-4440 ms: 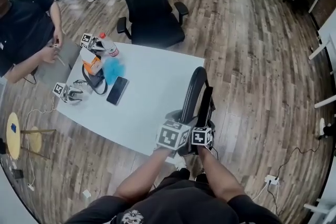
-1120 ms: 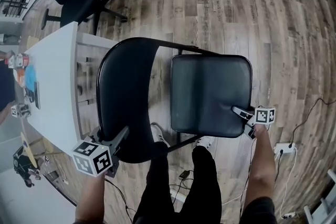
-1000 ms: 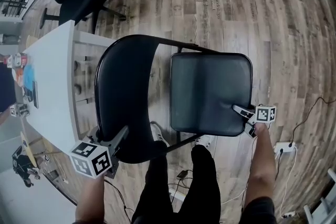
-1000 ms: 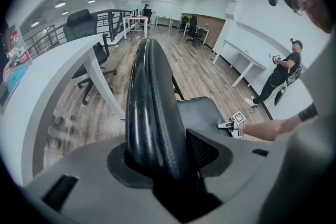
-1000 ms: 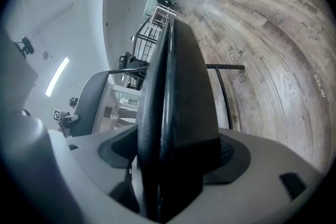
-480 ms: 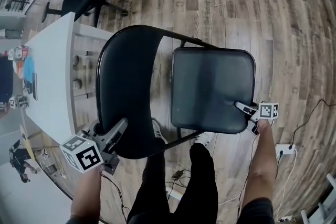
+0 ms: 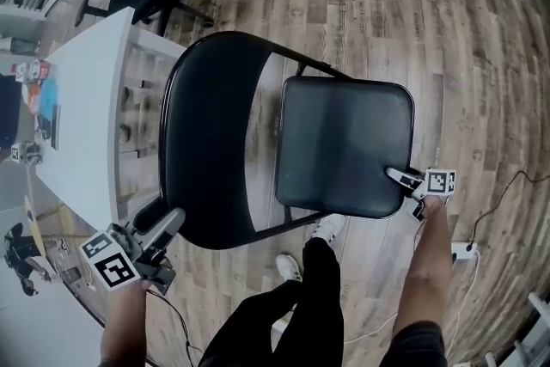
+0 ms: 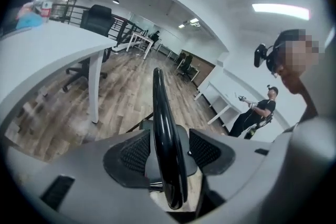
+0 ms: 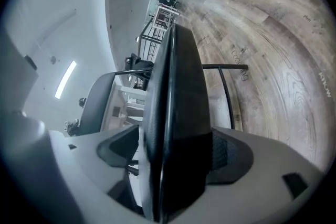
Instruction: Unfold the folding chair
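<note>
At 7 o'clock in the head view, the left gripper (image 7: 166,225) has its jaws opening. The backrest (image 7: 206,142) rim runs between the pads without being pinched. The folding chair (image 7: 284,142) stands open on the wood floor (image 7: 387,4), just beside the white table (image 7: 86,99) at 9 o'clock. At 4 o'clock the right gripper (image 7: 398,178) straddles the corner of the seat (image 7: 344,146), its jaws very wide and also opening. The unfolding looks done and the step in hand is letting go. Next, both grippers need to draw straight back without tugging the chair.
</note>
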Demonstrator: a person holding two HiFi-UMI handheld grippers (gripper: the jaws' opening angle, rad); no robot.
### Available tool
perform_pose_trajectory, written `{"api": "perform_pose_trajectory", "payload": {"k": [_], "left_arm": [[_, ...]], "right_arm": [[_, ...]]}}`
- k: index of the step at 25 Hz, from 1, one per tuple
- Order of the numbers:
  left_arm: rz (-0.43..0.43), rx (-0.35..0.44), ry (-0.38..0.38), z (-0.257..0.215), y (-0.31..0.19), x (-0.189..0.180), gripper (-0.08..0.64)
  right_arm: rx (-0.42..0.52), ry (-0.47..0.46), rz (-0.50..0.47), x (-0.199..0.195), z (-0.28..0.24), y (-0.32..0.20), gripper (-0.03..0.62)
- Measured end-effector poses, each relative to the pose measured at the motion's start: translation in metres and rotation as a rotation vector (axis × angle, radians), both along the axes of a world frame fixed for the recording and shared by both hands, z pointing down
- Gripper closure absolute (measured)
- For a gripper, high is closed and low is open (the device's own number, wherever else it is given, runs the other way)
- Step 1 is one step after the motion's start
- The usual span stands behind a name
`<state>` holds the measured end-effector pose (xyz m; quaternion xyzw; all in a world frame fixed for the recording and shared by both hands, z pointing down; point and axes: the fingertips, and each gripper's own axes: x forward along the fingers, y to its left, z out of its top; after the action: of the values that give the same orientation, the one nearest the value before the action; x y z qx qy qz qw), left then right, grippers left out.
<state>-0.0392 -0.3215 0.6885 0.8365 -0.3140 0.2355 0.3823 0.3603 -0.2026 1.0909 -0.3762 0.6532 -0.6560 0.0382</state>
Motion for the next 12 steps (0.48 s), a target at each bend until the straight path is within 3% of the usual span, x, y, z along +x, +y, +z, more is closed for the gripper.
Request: {"api": "perform_pose_trajectory", "payload": {"k": [2,5,7,12], "left_arm": [[0.006,0.018,0.016,0.011,0.005,-0.003,0.327],[-0.017,0.072,0.011,0.014,0.001,-0.006,0.313],[-0.058,0.115,0.005,0.003,0.0,-0.012,0.313],[-0.145,0.29,-0.072,-0.046,0.011,-0.027,0.319]], "right_arm": [[0.025,-0.074,0.013,0.005,-0.007,0.002,0.216],[-0.013,0.023,0.076,0.037,-0.006,0.02,0.216],[0.016,0.094,0.132,0.052,-0.021,0.034,0.217],[0.339,0.409,0.246,0.051,-0.14,0.04,0.219]]}}
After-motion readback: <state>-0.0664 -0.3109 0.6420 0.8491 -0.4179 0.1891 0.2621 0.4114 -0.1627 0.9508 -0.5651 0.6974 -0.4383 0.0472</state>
